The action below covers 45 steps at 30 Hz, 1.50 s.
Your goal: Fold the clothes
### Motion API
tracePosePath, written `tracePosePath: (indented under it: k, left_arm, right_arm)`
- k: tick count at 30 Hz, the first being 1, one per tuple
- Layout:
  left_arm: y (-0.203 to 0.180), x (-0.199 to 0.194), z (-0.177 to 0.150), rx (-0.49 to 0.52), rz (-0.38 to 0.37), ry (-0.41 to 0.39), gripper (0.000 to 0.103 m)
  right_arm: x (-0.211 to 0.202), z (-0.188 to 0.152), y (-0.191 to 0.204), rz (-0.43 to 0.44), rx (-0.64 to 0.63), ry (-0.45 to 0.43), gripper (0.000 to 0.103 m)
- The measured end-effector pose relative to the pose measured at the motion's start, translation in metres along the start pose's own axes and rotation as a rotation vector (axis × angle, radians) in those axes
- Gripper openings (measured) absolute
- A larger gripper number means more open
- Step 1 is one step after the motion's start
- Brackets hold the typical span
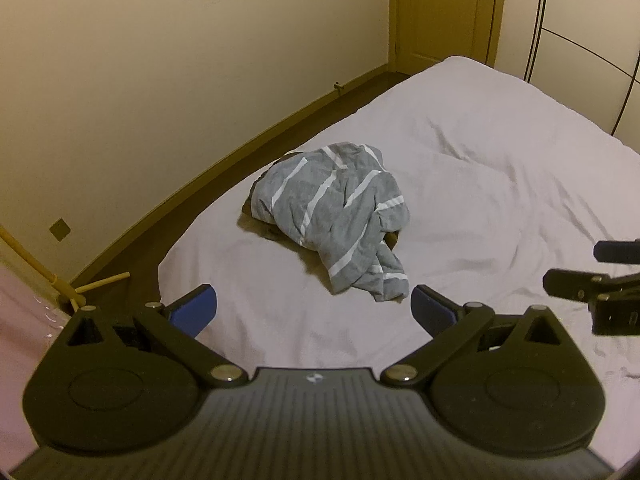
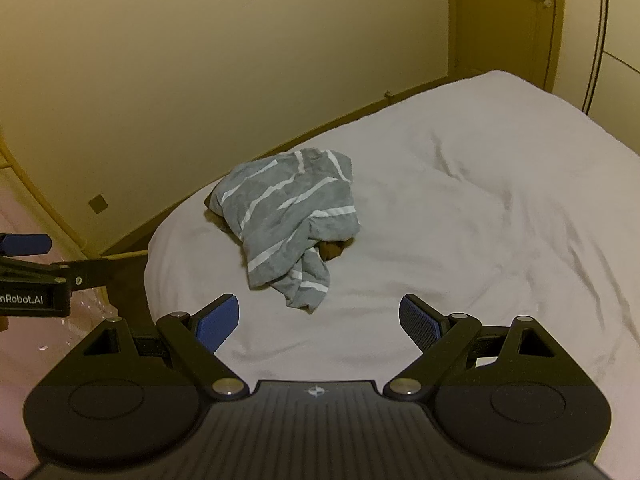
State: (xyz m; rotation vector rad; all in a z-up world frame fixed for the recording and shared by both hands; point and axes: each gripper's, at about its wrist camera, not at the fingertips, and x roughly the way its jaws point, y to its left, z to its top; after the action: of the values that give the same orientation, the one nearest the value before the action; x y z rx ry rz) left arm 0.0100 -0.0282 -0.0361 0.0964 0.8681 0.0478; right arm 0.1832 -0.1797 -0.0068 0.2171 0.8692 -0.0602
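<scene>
A grey garment with white stripes [image 1: 336, 220] [image 2: 286, 222] lies crumpled in a heap on the white bed [image 1: 500, 184] [image 2: 480, 208], near its left edge. A dark brown piece of cloth peeks out from under the heap [image 2: 330, 250]. My left gripper [image 1: 314, 312] hovers open just short of the heap's near end, nothing between its blue pads. Over the sheet in front of the heap, my right gripper [image 2: 318, 324] also stands open and empty. Each gripper shows at the edge of the other's view: the right one [image 1: 592, 276], the left one [image 2: 28, 260].
A cream wall [image 1: 180, 80] with sockets runs along the left of the bed, with a dark floor strip [image 1: 248, 136] between. A wooden door [image 1: 444, 8] and wardrobe panels [image 1: 592, 40] stand beyond the far end. A wooden stand [image 1: 72, 288] sits at the lower left.
</scene>
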Motion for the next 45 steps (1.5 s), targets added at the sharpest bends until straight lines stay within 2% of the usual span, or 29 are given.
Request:
tracePosePath:
  k: [17,31,37,42,45]
  left_arm:
    - [0.005,0.005,0.002,-0.010,-0.014,0.000,0.102]
    - [0.028,0.021,-0.007,-0.039,-0.011,0.056,0.102]
    - [0.048,0.046,0.003,-0.011,-0.048,0.086,0.102]
    - [0.067,0.087,0.024,0.040,-0.113,0.105,0.102]
    - [0.082,0.117,0.037,0.087,-0.158,0.101,0.102]
  right_arm:
    - [-0.001,0.001,-0.004,-0.021,0.016,0.002,0.089]
    - [0.025,0.003,0.018,-0.004,-0.014,0.062,0.089]
    - [0.046,0.010,0.030,-0.033,0.014,0.086,0.089]
    - [0.074,0.025,0.041,-0.092,0.061,0.101,0.089]
    - [0.097,0.034,0.056,-0.135,0.026,0.096,0.089]
